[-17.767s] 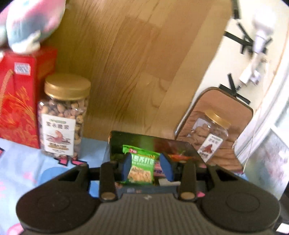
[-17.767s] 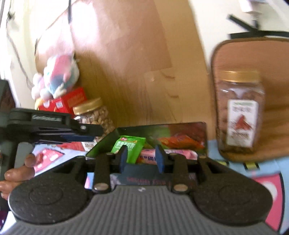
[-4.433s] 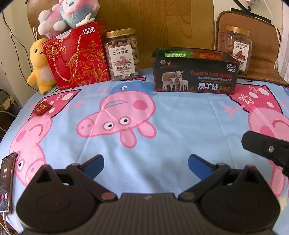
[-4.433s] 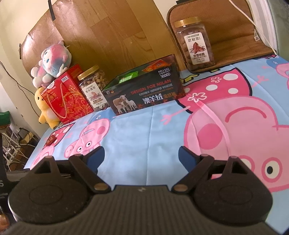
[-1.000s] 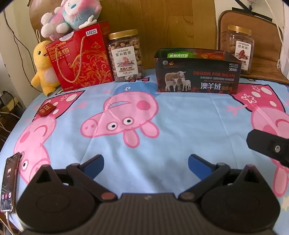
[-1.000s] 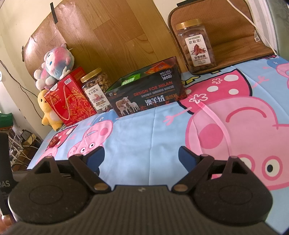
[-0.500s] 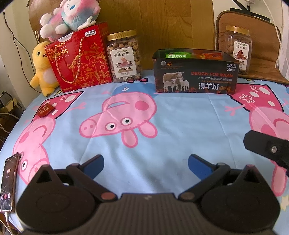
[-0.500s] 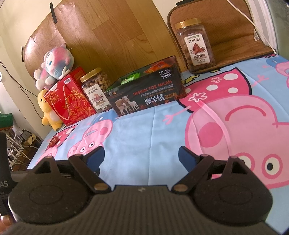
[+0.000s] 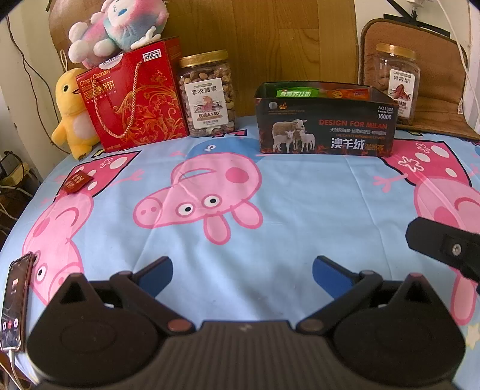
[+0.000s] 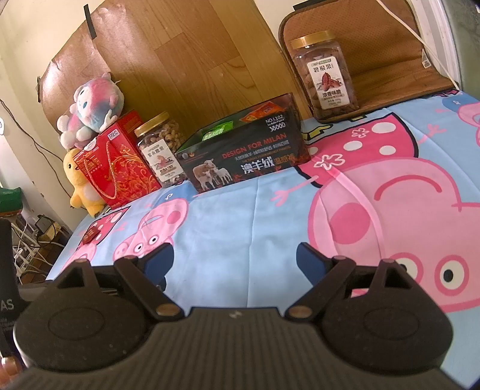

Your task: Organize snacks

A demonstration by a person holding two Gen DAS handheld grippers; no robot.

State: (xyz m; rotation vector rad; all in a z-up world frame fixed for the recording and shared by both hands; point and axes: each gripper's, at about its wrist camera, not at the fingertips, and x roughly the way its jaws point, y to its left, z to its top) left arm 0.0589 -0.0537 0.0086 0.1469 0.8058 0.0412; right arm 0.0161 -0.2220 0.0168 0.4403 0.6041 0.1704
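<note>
We hold the left hand-held gripper (image 9: 242,274) low over the surface, and its two blue fingers stand wide apart with nothing between them. Our right hand-held gripper (image 10: 235,260) is the same: spread wide and holding nothing. In the left view we see a black part of it at the right edge.

The snacks sit in a dark cardboard box with sheep pictures on its front (image 9: 326,132), at the back of the surface. The box has no lid. A shiny green snack packet (image 9: 293,93) and an orange snack packet (image 9: 348,93) poke up just over its rim, side by side.

The surface wears a soft blue cloth with big pink pigs on it (image 9: 270,195), a little wrinkled. One small flat red packet (image 9: 76,182) lies alone on the cloth at the left, well apart from the box.

Left of the box stands a clear plastic nut jar with a gold lid (image 9: 207,93), then a red gift box with a rope handle (image 9: 135,99). A fluffy pink and blue plush toy (image 9: 117,21) sits on top of it, and a yellow plush duck (image 9: 73,114) leans beside it. Another clear nut jar with a gold lid (image 10: 325,75) stands on a brown mat (image 10: 390,54) to the right.
</note>
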